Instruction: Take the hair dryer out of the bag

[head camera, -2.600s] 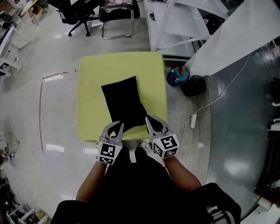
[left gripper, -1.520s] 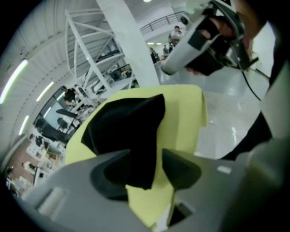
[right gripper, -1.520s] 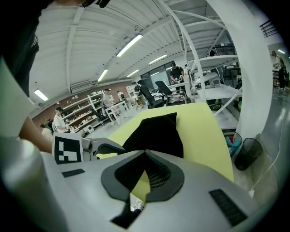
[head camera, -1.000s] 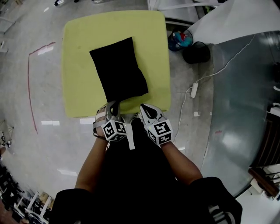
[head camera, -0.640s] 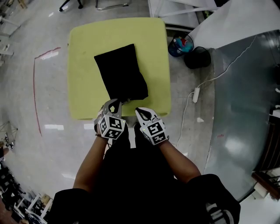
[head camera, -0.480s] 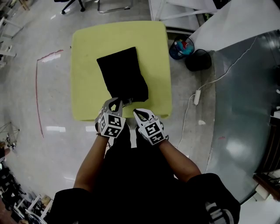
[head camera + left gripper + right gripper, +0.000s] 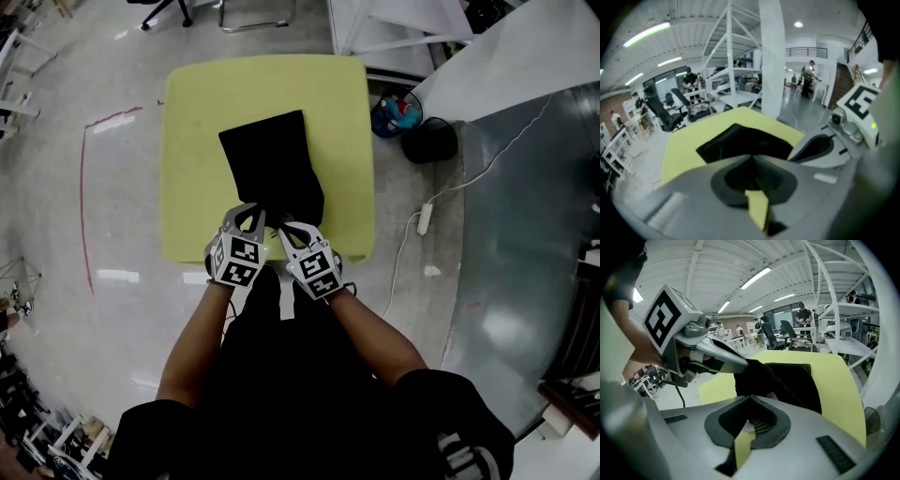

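Observation:
A black bag (image 7: 272, 169) lies on the yellow-green table (image 7: 197, 122), its near end toward me. The hair dryer does not show; the bag hides whatever is inside. My left gripper (image 7: 251, 208) is shut on the bag's near edge, and in the right gripper view the left gripper (image 7: 742, 364) pinches a raised fold of the bag (image 7: 792, 380). My right gripper (image 7: 286, 227) sits just right of it at the same edge, jaws shut, with nothing seen between them. The left gripper view has the bag (image 7: 740, 143) beyond the left gripper (image 7: 752, 158).
A blue bucket (image 7: 394, 111) and a black bin (image 7: 429, 141) stand on the floor right of the table. A power strip (image 7: 424, 218) with its white cord lies nearby. White frame legs (image 7: 394, 37) rise behind the table. People stand and sit far off in the room.
Both grippers moved forward from the table's near edge to the bag's near end. The left one rose and now pinches the fabric. The right one closed in toward the left.

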A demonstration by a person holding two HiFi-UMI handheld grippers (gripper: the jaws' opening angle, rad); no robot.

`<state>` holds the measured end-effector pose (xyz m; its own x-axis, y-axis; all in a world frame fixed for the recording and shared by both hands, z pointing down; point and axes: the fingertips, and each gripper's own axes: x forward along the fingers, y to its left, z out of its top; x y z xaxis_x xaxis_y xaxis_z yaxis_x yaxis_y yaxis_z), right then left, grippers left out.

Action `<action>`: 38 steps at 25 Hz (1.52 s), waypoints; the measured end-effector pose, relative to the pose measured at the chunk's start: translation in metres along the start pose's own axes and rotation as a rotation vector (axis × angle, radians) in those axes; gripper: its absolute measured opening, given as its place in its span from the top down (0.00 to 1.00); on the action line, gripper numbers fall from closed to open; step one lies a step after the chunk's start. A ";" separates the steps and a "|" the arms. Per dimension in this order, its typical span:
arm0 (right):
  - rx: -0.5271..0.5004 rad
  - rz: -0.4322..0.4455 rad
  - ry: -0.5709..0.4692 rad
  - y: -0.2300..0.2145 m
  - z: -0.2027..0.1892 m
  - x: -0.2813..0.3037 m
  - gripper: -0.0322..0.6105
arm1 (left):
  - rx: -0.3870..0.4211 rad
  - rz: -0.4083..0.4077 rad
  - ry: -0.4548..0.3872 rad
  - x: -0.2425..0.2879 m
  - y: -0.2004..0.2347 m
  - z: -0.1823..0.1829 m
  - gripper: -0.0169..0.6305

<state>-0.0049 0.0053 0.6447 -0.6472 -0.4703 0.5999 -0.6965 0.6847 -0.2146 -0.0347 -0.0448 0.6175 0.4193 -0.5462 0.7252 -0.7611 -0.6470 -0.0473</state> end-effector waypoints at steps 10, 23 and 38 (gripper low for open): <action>0.013 -0.152 0.048 -0.026 0.007 0.032 0.94 | -0.039 -0.046 -0.019 0.012 0.017 0.004 0.95; 0.138 -0.301 0.170 -0.059 -0.005 0.069 0.63 | -0.096 -0.075 -0.030 0.011 0.038 0.002 0.95; 0.164 -0.352 0.305 -0.070 -0.020 0.103 0.61 | -0.128 -0.152 -0.073 0.014 0.051 -0.005 0.95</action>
<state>-0.0168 -0.0802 0.7372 -0.2606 -0.4565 0.8507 -0.9123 0.4048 -0.0623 -0.0699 -0.0829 0.6285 0.5655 -0.4871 0.6655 -0.7408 -0.6548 0.1502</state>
